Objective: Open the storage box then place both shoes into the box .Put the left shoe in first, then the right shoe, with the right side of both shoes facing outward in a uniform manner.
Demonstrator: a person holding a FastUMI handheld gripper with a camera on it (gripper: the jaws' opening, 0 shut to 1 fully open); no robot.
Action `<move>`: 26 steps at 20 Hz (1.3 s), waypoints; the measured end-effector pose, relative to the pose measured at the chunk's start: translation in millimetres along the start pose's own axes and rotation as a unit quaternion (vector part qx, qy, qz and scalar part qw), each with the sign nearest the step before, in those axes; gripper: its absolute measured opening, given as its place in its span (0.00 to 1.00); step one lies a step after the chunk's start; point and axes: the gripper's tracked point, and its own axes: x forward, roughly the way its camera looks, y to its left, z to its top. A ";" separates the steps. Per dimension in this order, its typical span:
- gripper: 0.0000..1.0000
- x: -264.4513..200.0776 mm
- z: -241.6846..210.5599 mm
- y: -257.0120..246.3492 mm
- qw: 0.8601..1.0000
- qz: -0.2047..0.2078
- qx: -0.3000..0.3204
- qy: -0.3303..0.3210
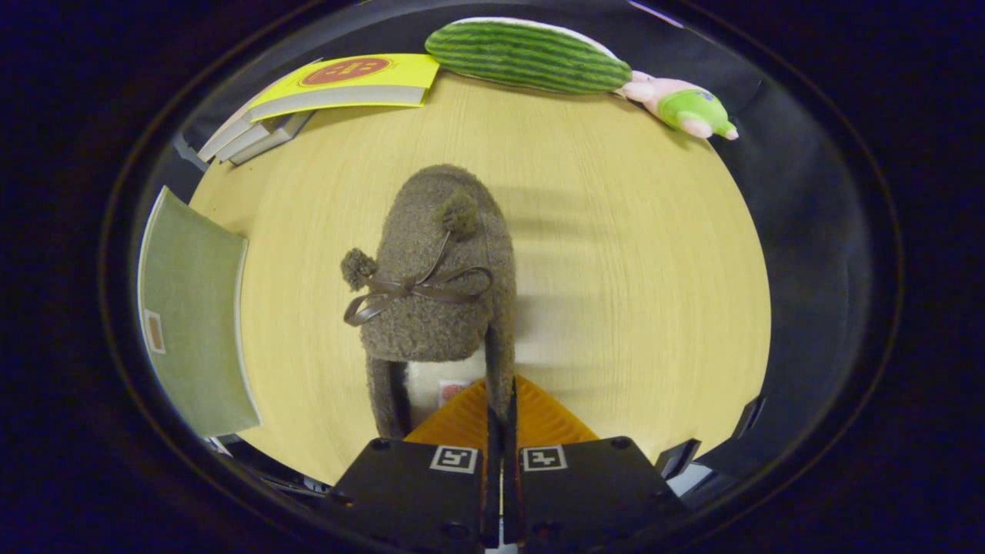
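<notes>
The gripper (500, 408) is seen nearest, its two fingers (462, 423) pressed together on the right side wall of the brown fleece shoe (435, 285), near the heel. The wall is pinched thin between them, so the claw is clamped on the shoe. The shoe is held with its toe pointing away from the fingers, over the pale wooden table (631, 292); whether its sole touches the wood cannot be told. A thin brown bow with two pompoms (408, 288) is tied across the shoe's top. Left of the shoe, a flat green box (196, 331) is laid at the table's edge. Beyond the shoe and to its left, a stack of books (338, 88) with a yellow cover is piled. Beyond the shoe's toe, a striped green cushion (527, 55) is set at the far edge, with a pink and green plush toy (681, 108) just right of it. Nothing is lying on the wood directly ahead of the toe.
</notes>
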 end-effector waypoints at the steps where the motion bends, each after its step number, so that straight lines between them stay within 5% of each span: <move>1: 0.08 -2.3 -3.2 4.6 1.000 0.012 0.009 0.002; 14: 0.06 -104.5 -11.1 58.0 0.998 0.060 0.032 -0.019; 26: 0.06 -194.2 -11.0 174.6 0.990 0.115 0.042 -0.074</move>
